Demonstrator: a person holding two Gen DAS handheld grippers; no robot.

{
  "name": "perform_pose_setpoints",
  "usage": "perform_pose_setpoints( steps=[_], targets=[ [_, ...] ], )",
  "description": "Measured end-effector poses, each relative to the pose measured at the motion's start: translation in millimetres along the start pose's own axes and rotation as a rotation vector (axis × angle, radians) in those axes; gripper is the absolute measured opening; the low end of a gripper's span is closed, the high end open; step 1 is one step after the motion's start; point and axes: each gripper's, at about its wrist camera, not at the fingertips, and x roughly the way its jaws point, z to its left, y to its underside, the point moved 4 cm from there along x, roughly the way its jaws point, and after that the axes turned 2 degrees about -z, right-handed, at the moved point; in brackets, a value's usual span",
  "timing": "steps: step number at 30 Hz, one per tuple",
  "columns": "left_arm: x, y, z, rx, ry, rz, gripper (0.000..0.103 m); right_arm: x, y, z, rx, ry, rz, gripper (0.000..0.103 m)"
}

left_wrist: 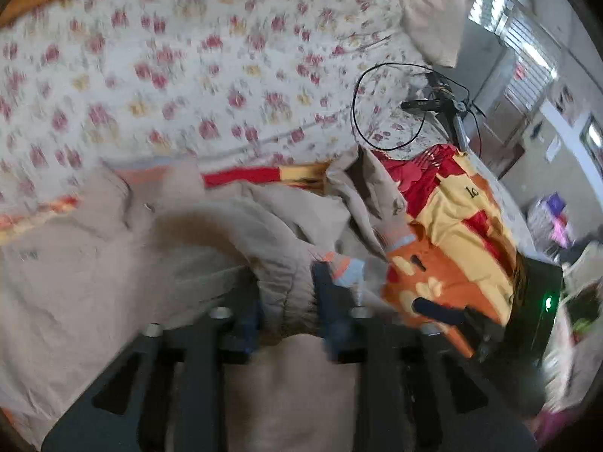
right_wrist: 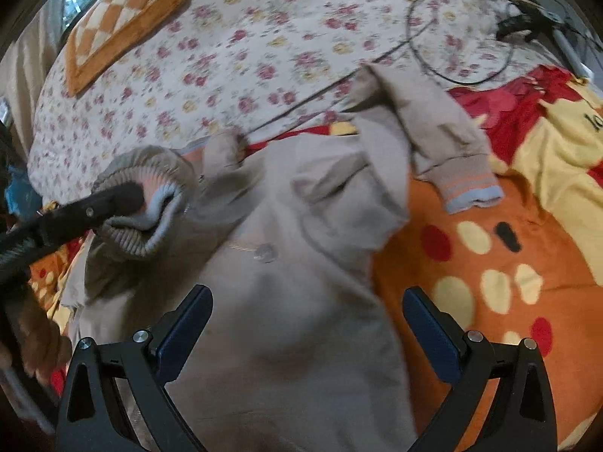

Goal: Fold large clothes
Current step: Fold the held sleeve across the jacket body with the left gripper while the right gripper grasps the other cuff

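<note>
Your left gripper [left_wrist: 288, 293] has its fingers drawn in narrow on the ribbed cuff [right_wrist: 150, 214] of the beige jacket [right_wrist: 294, 301], holding that sleeve end bunched and lifted at the left of the garment; the left wrist view is blurred, so how deep the cloth sits between the pads is hard to tell. Your right gripper [right_wrist: 305, 324] hangs over the near part of the jacket with its fingers spread wide and nothing between them. The jacket lies front up on the orange, red and yellow blanket [right_wrist: 508, 263], a round button [right_wrist: 265, 252] showing near its middle. Its other sleeve [right_wrist: 444, 139] is folded across to the right, its striped cuff [right_wrist: 471, 192] resting on the blanket. Beyond it is the floral sheet [right_wrist: 233, 45], with a looped black cable [right_wrist: 458, 79] at the far right and a checkered orange cushion [right_wrist: 124, 19] at the far left.
</note>
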Motion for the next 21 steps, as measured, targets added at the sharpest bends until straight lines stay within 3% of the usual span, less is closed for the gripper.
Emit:
perform_pose_setpoints(
  steps=[3, 7, 9, 11, 14, 17, 21],
  targets=[
    [8.9, 8.2, 14.7, -0.059, -0.024, 0.04, 0.036, -2.2, 0.1, -4.2, 0.009, -0.001, 0.003, 0.101],
    [-27.0, 22.8, 53.4, -0.084, -0.106, 0.041, 0.048, -2.9, -5.2, 8.6, -0.033, -0.037, -0.011, 0.101],
    [-56.0, 32.4, 77.6, -0.05, -0.226, 0.0, 0.057, 0.2, -11.8, 15.4, -0.051, -0.064, -0.02, 0.101],
    [-82.8, 45.8, 100.4, 0.004, -0.377, -0.03, 0.057, 7.9, -18.3, 17.9, -0.064, -0.045, -0.018, 0.101],
    [-107.7, 72.2, 135.4, 0.051, -0.578, -0.013, 0.057, 24.7, -23.5, 24.9, -0.096, -0.042, 0.016, 0.1],
    [-113.9, 95.4, 171.0, -0.006, -0.639, 0.042, 0.057, 26.5, -26.8, 38.1, -0.141, -0.059, 0.015, 0.099],
    [-106.8, 114.3, 210.4, -0.082, -0.742, 0.08, 0.057, 9.0, -36.4, 54.8, -0.194, -0.073, -0.06, 0.1]
  ],
)
